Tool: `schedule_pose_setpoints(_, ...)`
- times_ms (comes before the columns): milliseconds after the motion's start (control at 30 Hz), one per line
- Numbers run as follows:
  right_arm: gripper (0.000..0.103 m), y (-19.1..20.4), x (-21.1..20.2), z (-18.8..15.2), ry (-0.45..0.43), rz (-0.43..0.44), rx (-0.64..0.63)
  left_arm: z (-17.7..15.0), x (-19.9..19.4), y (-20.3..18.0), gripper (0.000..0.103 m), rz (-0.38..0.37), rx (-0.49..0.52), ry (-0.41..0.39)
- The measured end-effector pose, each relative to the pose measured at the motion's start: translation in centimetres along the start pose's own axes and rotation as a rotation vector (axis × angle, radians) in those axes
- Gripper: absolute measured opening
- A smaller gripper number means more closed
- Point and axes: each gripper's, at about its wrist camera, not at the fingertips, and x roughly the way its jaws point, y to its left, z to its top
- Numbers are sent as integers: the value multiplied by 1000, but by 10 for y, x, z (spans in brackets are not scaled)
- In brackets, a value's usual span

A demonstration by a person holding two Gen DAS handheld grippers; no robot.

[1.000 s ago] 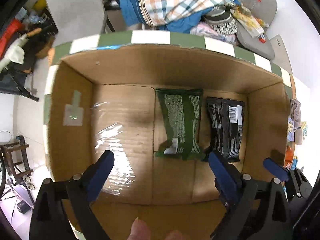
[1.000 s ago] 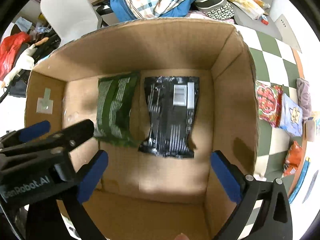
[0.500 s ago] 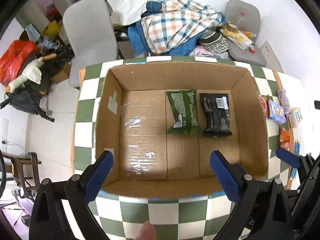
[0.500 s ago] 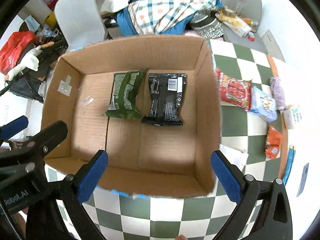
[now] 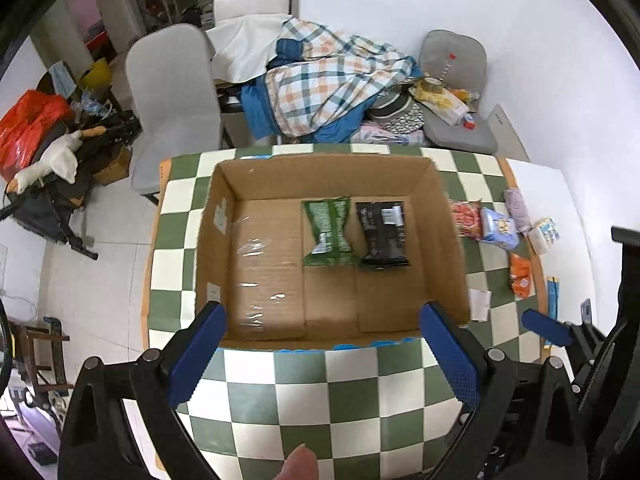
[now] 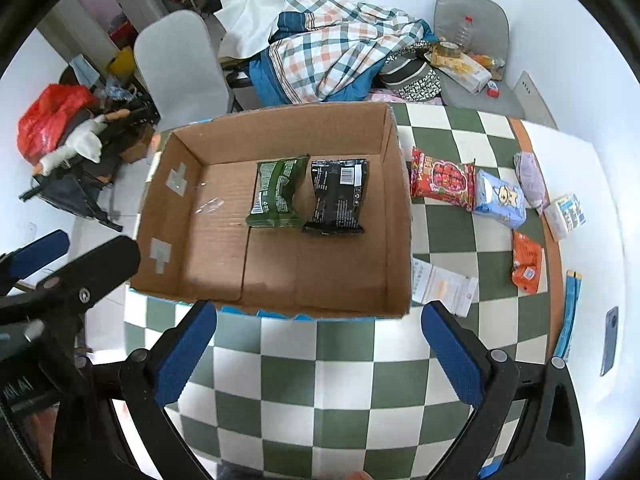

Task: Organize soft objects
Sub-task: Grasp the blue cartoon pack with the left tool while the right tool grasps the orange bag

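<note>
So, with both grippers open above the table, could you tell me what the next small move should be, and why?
Probably swing the right gripper toward the red packet beside the cardboard box. Both grippers are empty, only the green packet and black packet are boxed, and the red one lies nearest.

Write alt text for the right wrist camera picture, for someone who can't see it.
An open cardboard box on a green-and-white checkered table holds a green packet and a black packet side by side. More packets, a red one and a blue one, lie on the table right of the box. The right gripper hangs open, empty.
</note>
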Motion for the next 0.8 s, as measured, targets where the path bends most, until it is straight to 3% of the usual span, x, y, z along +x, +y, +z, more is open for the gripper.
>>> schedule_pose_setpoints(167,103,-61,-9,-2,41,56,121,27,11,-61,99,26,144,3)
schedule_pose_setpoints(400,103,-214,9,11,96,-43,321,74,91,-195,99,59,460,114)
schedule_pose_setpoints(600,103,-323,84,24,226,-17,440,91,181,-302,99,132,758,211)
schedule_pose_setpoints(700,103,-353,131,28,296,15,483,95,214,-330,99,140,828,262)
schedule_pose_setpoints(800,95,-363,167,26,355,66,522,91,244,-352,99,165,910,300)
